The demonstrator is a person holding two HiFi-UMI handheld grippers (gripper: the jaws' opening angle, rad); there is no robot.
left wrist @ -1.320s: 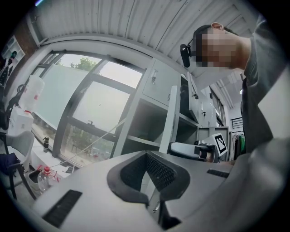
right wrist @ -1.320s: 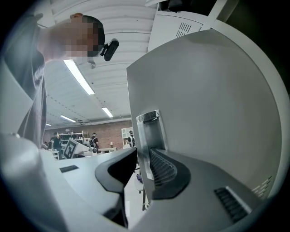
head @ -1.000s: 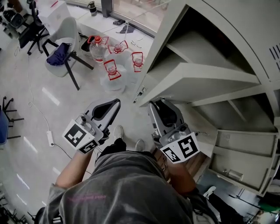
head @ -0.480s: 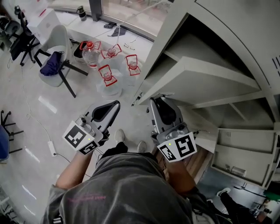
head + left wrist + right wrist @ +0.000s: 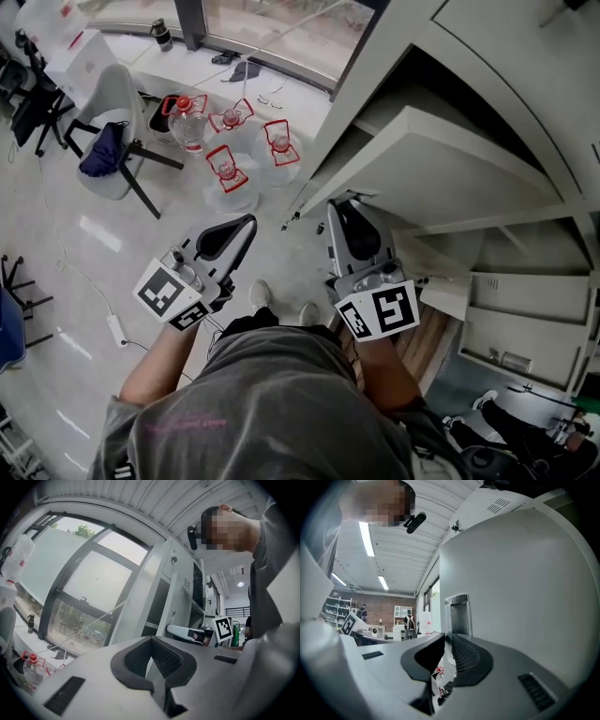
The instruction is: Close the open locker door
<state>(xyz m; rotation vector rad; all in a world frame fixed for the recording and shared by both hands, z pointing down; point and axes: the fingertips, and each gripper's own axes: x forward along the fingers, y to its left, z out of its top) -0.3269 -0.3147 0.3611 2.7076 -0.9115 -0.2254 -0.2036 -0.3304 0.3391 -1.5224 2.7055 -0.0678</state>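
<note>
The tall pale-grey locker (image 5: 525,56) stands at the right with its door (image 5: 441,159) swung out towards me. My right gripper (image 5: 345,208) points level, its tip at the door's outer edge. In the right gripper view the door face (image 5: 525,588) fills the right side, and its metal handle (image 5: 458,613) stands just beyond my right gripper (image 5: 447,639). Its jaws have just been closing; a narrow gap remains with nothing between them. My left gripper (image 5: 246,225) hangs over the floor left of the door, shut and empty. In the left gripper view my left gripper (image 5: 154,645) faces the door's edge (image 5: 167,604).
Several water bottles with red handles (image 5: 230,155) stand on the floor ahead, next to a grey chair (image 5: 112,122). Windows run along the far wall (image 5: 79,573). Closed lower locker doors (image 5: 520,347) lie at the right. A person's shoes (image 5: 261,295) show below the grippers.
Both grippers have moved forward towards the locker. The right gripper's tip has come up to the door's outer edge. The door has not visibly swung.
</note>
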